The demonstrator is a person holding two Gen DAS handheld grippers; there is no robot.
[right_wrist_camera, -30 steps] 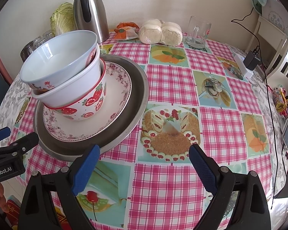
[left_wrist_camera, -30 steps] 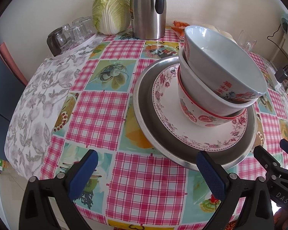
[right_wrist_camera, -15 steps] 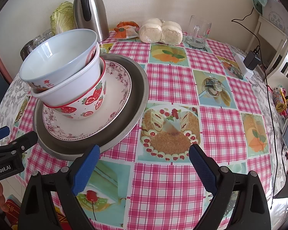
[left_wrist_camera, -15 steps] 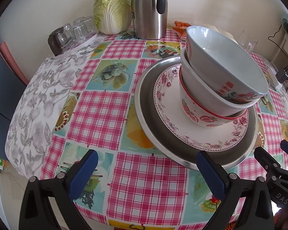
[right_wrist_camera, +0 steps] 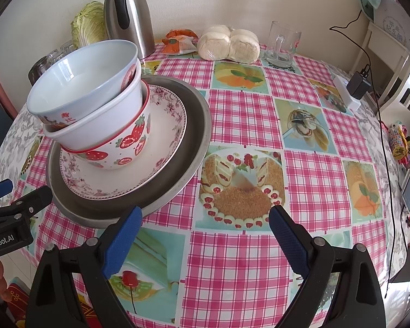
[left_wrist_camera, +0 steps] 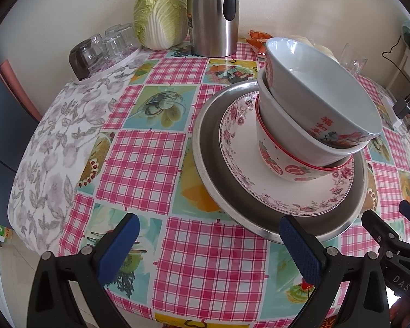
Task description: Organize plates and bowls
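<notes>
A steel plate (left_wrist_camera: pixel 218 188) (right_wrist_camera: pixel 194 147) holds a floral plate (left_wrist_camera: pixel 240 164) (right_wrist_camera: pixel 166 147). On it stand three nested bowls: a strawberry bowl (left_wrist_camera: pixel 276 164) (right_wrist_camera: pixel 128 145), a white bowl (left_wrist_camera: pixel 284 128) (right_wrist_camera: pixel 106 120) and a pale blue bowl (left_wrist_camera: pixel 314 87) (right_wrist_camera: pixel 82 82), leaning. My left gripper (left_wrist_camera: pixel 209 246) is open and empty at the table's near edge, left of the stack. My right gripper (right_wrist_camera: pixel 205 237) is open and empty, right of the stack. Each gripper shows in the other's view: the right one (left_wrist_camera: pixel 391 227), the left one (right_wrist_camera: pixel 16 196).
At the back stand a steel thermos (left_wrist_camera: pixel 213 13) (right_wrist_camera: pixel 128 13), a cabbage (left_wrist_camera: pixel 161 13), several glasses (left_wrist_camera: pixel 106 46), buns (right_wrist_camera: pixel 229 43), an orange packet (right_wrist_camera: pixel 179 42) and a glass mug (right_wrist_camera: pixel 283 43). A charger and cable (right_wrist_camera: pixel 358 84) lie at the right edge.
Both grippers have pulled back very slightly from the stack; the stack has not moved.
</notes>
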